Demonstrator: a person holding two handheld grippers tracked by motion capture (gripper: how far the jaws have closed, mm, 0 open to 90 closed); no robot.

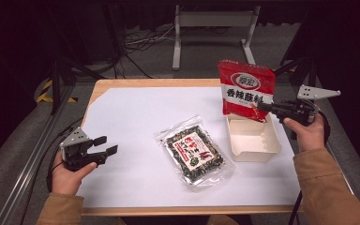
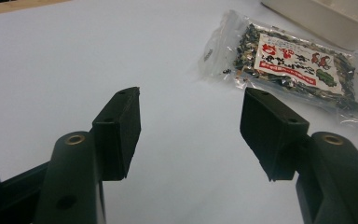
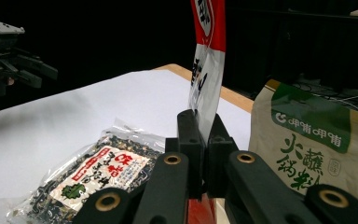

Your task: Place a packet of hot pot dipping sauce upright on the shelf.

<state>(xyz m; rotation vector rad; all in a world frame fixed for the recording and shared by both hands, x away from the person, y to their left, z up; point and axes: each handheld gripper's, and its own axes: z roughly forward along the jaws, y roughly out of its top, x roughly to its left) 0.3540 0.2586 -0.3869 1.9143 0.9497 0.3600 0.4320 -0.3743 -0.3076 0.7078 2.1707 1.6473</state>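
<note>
A red and white sauce packet (image 1: 246, 89) hangs upright over the back of a cream tray (image 1: 276, 140), and my right gripper (image 1: 262, 107) is shut on its lower right corner. In the right gripper view the packet (image 3: 207, 70) rises edge-on from between the closed jaws of that gripper (image 3: 203, 121). A clear bag of dark dried food with a red label (image 1: 194, 152) lies flat at the table's middle. My left gripper (image 1: 107, 144) rests at the left, open and holding nothing, apart from the bag. Its view shows the gripper (image 2: 191, 126) pointing toward the bag (image 2: 293, 60).
A white sheet (image 1: 136, 117) covers the wooden table. In the right gripper view a beige packet with a green band (image 3: 307, 144) stands close on the right. Cables and a metal stand (image 1: 211, 18) lie on the floor beyond the far edge.
</note>
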